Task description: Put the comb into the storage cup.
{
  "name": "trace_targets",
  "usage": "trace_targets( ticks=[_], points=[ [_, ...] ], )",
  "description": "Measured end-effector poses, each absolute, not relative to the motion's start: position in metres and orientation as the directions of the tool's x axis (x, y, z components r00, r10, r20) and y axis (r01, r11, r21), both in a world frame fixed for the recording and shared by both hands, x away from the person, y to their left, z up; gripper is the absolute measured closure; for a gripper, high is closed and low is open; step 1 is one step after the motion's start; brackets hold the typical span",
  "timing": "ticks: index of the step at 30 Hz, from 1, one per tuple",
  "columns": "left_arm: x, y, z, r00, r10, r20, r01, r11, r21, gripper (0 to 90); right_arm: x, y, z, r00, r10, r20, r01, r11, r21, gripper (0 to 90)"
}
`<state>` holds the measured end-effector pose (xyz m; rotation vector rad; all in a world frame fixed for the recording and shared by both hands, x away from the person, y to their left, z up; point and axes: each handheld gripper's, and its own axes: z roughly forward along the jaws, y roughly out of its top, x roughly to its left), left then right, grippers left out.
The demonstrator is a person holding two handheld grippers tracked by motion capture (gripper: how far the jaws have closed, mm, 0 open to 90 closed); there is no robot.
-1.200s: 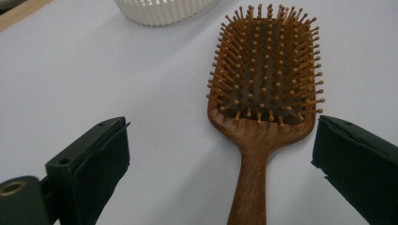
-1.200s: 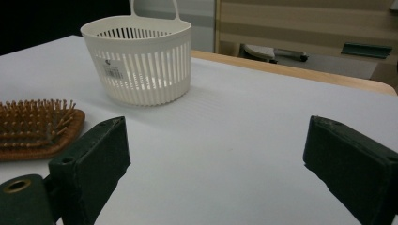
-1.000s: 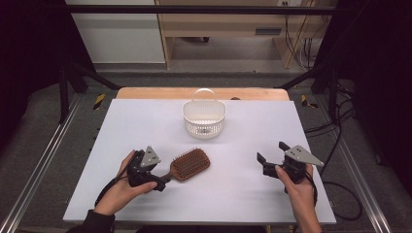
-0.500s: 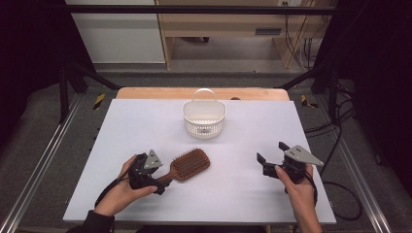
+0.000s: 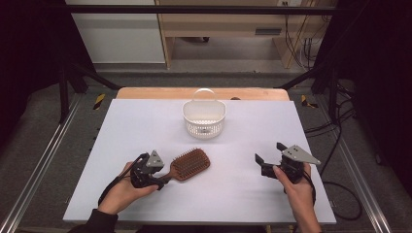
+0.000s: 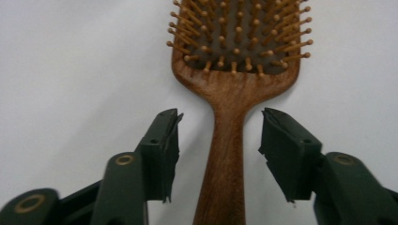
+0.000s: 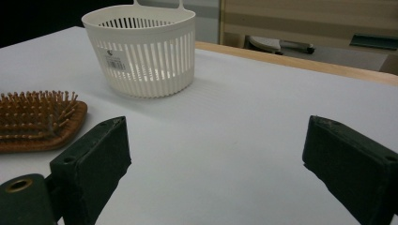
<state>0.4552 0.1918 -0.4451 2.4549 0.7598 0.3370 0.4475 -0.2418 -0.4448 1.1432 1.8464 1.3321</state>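
Wooden hairbrush (image 6: 228,154) handle between left gripper (image 6: 219,154) pads

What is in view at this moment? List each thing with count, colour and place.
hairbrush: one, brown wood, bristles up, near left part of the table, handle toward the left gripper.
basket: one, white slotted plastic, far middle of the table.
table: one, white top with a wooden far edge.
left gripper: one, black, fingers either side of the brush handle with gaps; jaws have just been closing.
right gripper: one, black, open over bare table at the near right.
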Motion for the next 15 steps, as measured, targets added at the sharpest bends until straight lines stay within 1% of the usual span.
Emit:
trace_targets(
  ticks=[1, 3, 5, 8, 11, 15],
  points=[
    [0.456, 0.190, -0.445, 0.811, 0.580, 0.076, 0.450, -0.701, 0.553, 49.6, 0.448, -0.241, -0.445, -0.464, 0.886, 0.024, 0.305, 0.134, 0.943, 8.1],
    [0.458, 0.186, -0.444, 0.814, 0.575, 0.089, 0.450, -0.720, 0.529, 53.6, 0.449, -0.239, -0.446, -0.472, 0.881, 0.017, 0.309, 0.147, 0.940, 8.1],
    [0.461, 0.183, -0.444, 0.822, 0.564, 0.081, 0.453, -0.733, 0.508, 54.2, 0.449, -0.238, -0.446, -0.474, 0.881, 0.013, 0.308, 0.152, 0.939, 8.1],
    [0.465, 0.180, -0.443, 0.829, 0.552, 0.090, 0.460, -0.764, 0.452, 56.0, 0.448, -0.238, -0.447, -0.482, 0.876, 0.013, 0.312, 0.158, 0.937, 8.1],
    [0.467, 0.178, -0.445, 0.839, 0.541, 0.064, 0.467, -0.775, 0.426, 57.2, 0.449, -0.238, -0.448, -0.488, 0.872, 0.014, 0.317, 0.162, 0.935, 8.1],
    [0.472, 0.177, -0.447, 0.844, 0.533, 0.064, 0.471, -0.792, 0.388, 60.4, 0.450, -0.238, -0.448, -0.490, 0.871, 0.016, 0.318, 0.162, 0.934, 8.0]
  ],
)
